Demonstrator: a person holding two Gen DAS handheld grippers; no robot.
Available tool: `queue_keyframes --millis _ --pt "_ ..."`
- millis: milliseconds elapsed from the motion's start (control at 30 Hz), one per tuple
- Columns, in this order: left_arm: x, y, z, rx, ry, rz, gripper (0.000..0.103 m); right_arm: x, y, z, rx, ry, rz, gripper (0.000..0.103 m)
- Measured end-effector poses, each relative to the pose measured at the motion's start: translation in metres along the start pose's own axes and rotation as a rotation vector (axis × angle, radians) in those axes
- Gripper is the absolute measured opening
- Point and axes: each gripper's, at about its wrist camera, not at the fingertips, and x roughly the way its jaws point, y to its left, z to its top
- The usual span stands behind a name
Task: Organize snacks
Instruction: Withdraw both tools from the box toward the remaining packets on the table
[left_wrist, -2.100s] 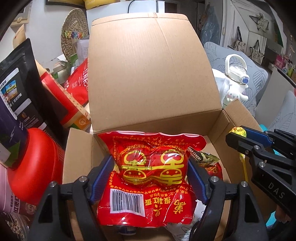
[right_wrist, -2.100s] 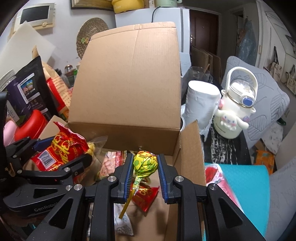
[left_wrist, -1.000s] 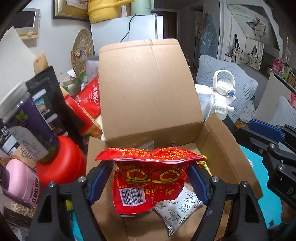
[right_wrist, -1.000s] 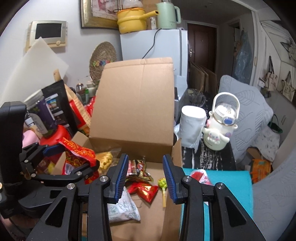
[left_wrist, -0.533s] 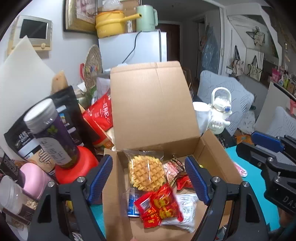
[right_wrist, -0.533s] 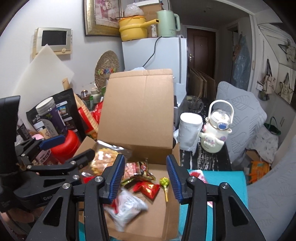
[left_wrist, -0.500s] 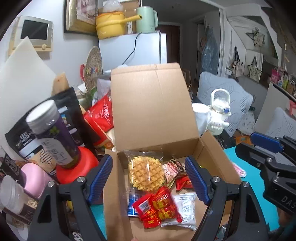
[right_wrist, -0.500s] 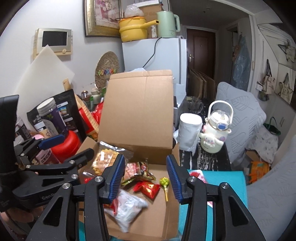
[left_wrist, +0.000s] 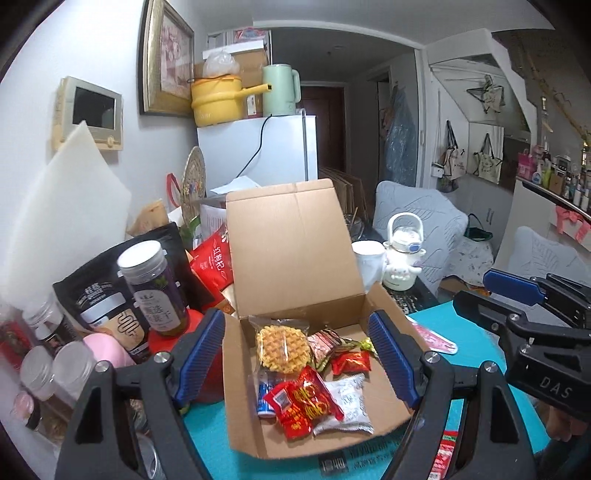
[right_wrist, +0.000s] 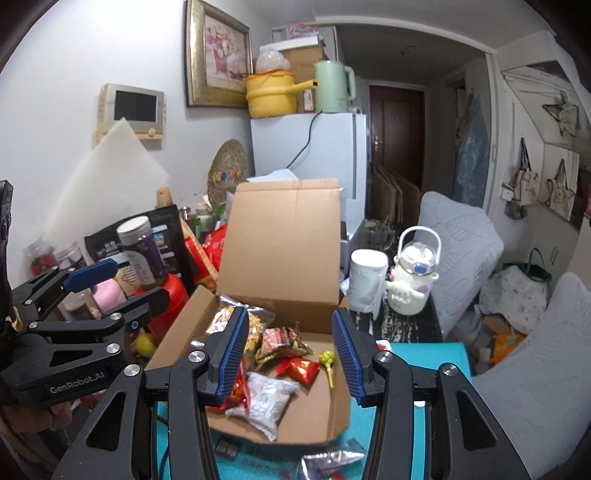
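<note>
An open cardboard box (left_wrist: 291, 251) stands on a teal mat, lid upright. Inside lie a red snack packet (left_wrist: 306, 402), a wrapped waffle (left_wrist: 282, 343), a white packet (left_wrist: 347, 402), small red wrappers and a yellow-green lollipop (right_wrist: 327, 358). My left gripper (left_wrist: 295, 315) hovers above and in front of the box, open and empty. My right gripper (right_wrist: 290, 314) hangs over the box's near edge; its jaws are opening with nothing between them. Each gripper shows in the other's view: the right gripper (left_wrist: 517, 295) at the right edge, the left gripper (right_wrist: 110, 280) at the left edge.
Left of the box crowd a purple-label jar (left_wrist: 155, 291), a black bag (left_wrist: 96, 295), a red container (right_wrist: 170, 295) and small jars. A white cup (left_wrist: 367, 262) and a white kettle bottle (left_wrist: 404, 266) stand to the right. Loose packets (right_wrist: 328, 461) lie on the teal mat (left_wrist: 469, 369).
Both grippers drew back and up from the box. The left let go of the red packet, which now lies in the box. The right jaws spread wider, with the lollipop left inside.
</note>
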Motion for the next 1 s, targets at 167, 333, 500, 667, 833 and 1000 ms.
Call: queue_keyframes --millis 167,333,500,667,833,1000 --pt "-0.025 -0.008 -0.009 0.011 -0.007 -0.044 0.08 -0.03 0.004 -0.013 -0.012 -0.024 -0.02 0.054" --pt "-0.049 -0.019 -0.023 0.034 -0.016 -0.083 0.08 -0.059 0.005 -0.031 -0.013 -0.041 -0.044 0.059" --pt "-0.064 -0.031 -0.039 0.053 -0.003 -0.132 0.08 -0.079 0.004 -0.05 0.006 -0.048 -0.062 0.059" --pt "-0.074 -0.047 -0.059 0.102 0.01 -0.16 0.08 -0.091 0.002 -0.072 0.021 -0.038 -0.077 0.063" --pt "-0.078 -0.057 -0.076 0.126 0.03 -0.18 0.08 -0.096 -0.001 -0.095 0.05 -0.017 -0.094 0.063" --pt "-0.076 -0.063 -0.093 0.125 0.06 -0.192 0.08 -0.101 -0.004 -0.117 0.068 0.0 -0.12 0.063"
